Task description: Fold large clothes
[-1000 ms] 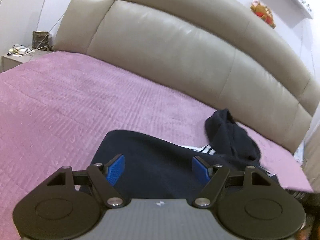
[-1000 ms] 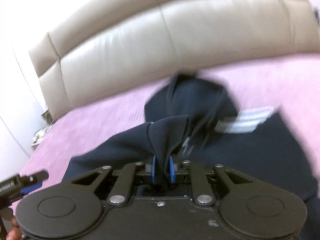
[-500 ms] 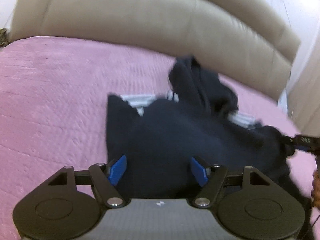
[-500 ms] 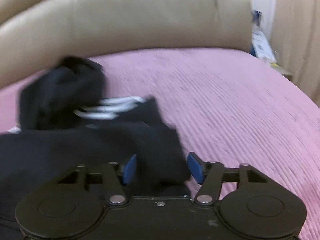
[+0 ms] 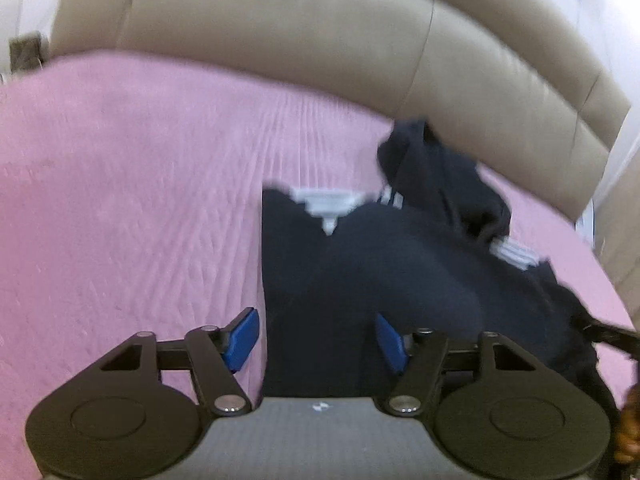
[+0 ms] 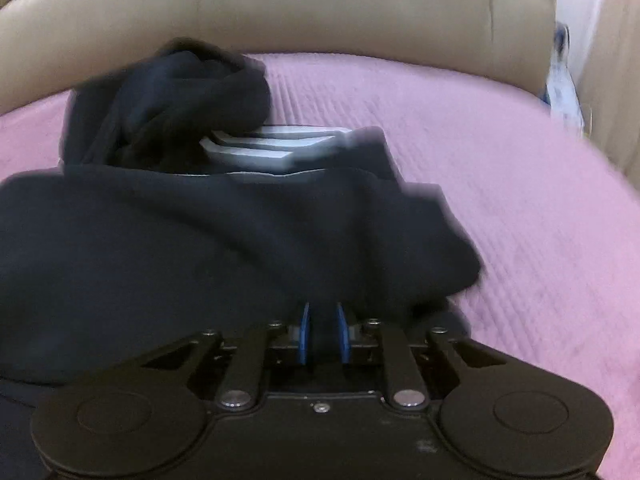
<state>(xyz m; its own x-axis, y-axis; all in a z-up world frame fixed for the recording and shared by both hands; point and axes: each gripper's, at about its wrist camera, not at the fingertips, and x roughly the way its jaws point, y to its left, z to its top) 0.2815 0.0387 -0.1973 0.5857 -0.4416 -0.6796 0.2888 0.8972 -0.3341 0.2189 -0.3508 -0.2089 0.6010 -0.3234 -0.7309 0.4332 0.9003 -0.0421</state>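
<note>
A dark navy garment [image 5: 400, 280] with white stripes [image 5: 328, 204] lies on the pink bedspread [image 5: 120, 200], its hood [image 5: 440, 176] bunched toward the headboard. My left gripper [image 5: 316, 336] hovers at the garment's near left edge. Its jaws are closing, the cloth lies between the blue pads [image 5: 240, 338], and they do not press on it. In the right wrist view my right gripper [image 6: 323, 330] is closing tight, and its pads [image 6: 305, 332] pinch a fold of the garment [image 6: 200, 248] at its near right edge. The stripes [image 6: 272, 148] and hood [image 6: 172, 100] lie beyond.
A beige padded headboard [image 5: 280, 40] runs along the far side of the bed. Pink bedspread [image 6: 520, 200] stretches out to the right of the garment. A person's hand [image 5: 628, 420] shows at the right edge of the left wrist view. A blurred blue-and-white item [image 6: 560, 80] stands beyond the bed's right side.
Both grippers dropped toward the garment. The right gripper let go of the cloth, opened wide, then closed on the garment's near right edge. The left jaws narrowed somewhat.
</note>
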